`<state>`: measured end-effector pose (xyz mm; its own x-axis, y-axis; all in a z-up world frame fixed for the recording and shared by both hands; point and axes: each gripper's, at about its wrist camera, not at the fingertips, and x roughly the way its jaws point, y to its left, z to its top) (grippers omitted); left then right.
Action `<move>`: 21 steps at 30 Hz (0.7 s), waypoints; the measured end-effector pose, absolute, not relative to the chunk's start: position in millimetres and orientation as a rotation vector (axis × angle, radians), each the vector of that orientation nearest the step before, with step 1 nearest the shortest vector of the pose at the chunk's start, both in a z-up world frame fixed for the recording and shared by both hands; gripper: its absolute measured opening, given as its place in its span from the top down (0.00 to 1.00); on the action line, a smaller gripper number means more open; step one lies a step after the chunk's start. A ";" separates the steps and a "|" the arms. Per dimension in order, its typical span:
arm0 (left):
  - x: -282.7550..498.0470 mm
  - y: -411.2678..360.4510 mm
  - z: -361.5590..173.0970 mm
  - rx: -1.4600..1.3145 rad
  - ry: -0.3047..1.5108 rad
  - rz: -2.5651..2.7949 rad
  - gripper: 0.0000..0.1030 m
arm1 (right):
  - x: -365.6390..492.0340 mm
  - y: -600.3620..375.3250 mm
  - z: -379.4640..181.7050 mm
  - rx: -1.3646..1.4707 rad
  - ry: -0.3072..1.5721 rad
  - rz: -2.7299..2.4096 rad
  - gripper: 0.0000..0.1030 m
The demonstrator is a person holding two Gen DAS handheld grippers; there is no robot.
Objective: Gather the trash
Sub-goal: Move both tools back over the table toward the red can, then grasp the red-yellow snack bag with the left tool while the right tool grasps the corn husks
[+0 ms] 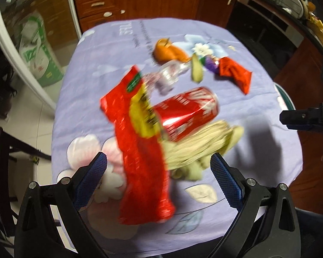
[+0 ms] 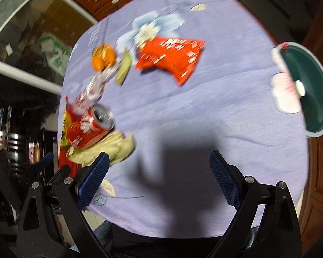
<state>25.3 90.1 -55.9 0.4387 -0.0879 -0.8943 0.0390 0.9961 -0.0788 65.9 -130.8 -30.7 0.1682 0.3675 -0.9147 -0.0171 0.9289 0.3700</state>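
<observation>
Left wrist view shows the left gripper [image 1: 158,179] spread wide and empty, the long red wrapper [image 1: 140,150] right between its fingers. The soda can [image 1: 187,112] lies on that wrapper just ahead, so a hasty pinch may roll it away. The right gripper [image 2: 159,177] is also released; the teal bin [image 2: 312,86] waits far to its right.

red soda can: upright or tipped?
Tipped. The red soda can lies on its side, silver top facing sideways, against the long red wrapper.
</observation>
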 end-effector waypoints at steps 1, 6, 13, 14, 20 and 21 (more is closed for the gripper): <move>24.0 94.8 -59.1 -0.053 1.119 -0.078 0.06 | 64.3 -120.6 -33.5 0.288 1.396 0.294 0.13; 19.4 114.9 -74.5 -0.080 1.137 -0.073 0.06 | 58.8 -90.4 -46.2 0.285 1.475 0.352 0.13; 17.0 146.9 -84.6 -0.143 1.147 -0.041 0.06 | 56.0 -55.3 -60.3 0.270 1.544 0.387 0.13; 16.9 150.8 -85.3 -0.148 1.148 -0.041 0.06 | 56.6 -50.5 -63.9 0.280 1.554 0.393 0.13; 23.0 163.5 -92.6 -0.166 1.160 -0.043 0.09 | 69.4 -38.1 -80.5 0.348 1.539 0.352 0.20; 25.1 164.5 -94.1 -0.165 1.164 -0.048 0.11 | 72.1 -38.4 -82.6 0.359 1.533 0.337 0.24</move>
<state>25.1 164.5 -94.1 0.3962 -0.1229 -0.9099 -0.0481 0.9869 -0.1543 72.1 -38.4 -82.6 0.0125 0.4300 -0.9028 0.0115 0.9027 0.4301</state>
